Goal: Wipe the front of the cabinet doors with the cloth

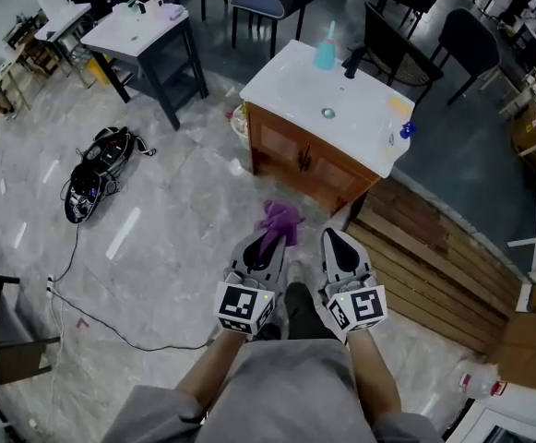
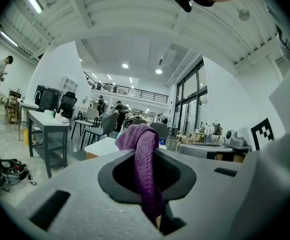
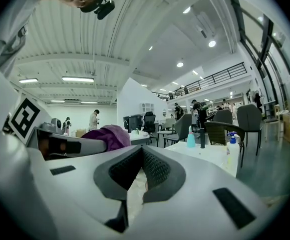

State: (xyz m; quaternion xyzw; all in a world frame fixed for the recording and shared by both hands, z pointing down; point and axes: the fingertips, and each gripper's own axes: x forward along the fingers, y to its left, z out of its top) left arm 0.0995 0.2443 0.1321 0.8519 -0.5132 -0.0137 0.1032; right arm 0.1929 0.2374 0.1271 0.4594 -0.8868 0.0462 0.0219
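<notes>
The cabinet (image 1: pixel 304 161) with brown wooden doors and a white sink top stands on the floor ahead of me. A purple cloth (image 1: pixel 279 221) hangs from my left gripper (image 1: pixel 268 242), which is shut on it and held low, a short way in front of the doors. In the left gripper view the cloth (image 2: pixel 143 159) drapes out between the jaws. My right gripper (image 1: pixel 333 238) is beside the left one, jaws together with nothing in them. From the right gripper view (image 3: pixel 142 149) the cloth (image 3: pixel 108 136) shows at the left and the sink top (image 3: pixel 209 152) ahead.
On the sink top are a blue soap bottle (image 1: pixel 326 53), a black tap (image 1: pixel 352 61) and a spray bottle (image 1: pixel 406 130). A wooden slatted platform (image 1: pixel 434 257) lies right of the cabinet. A black bag with cables (image 1: pixel 97 169) lies on the floor at left. A grey table (image 1: pixel 143 30) and chairs stand beyond.
</notes>
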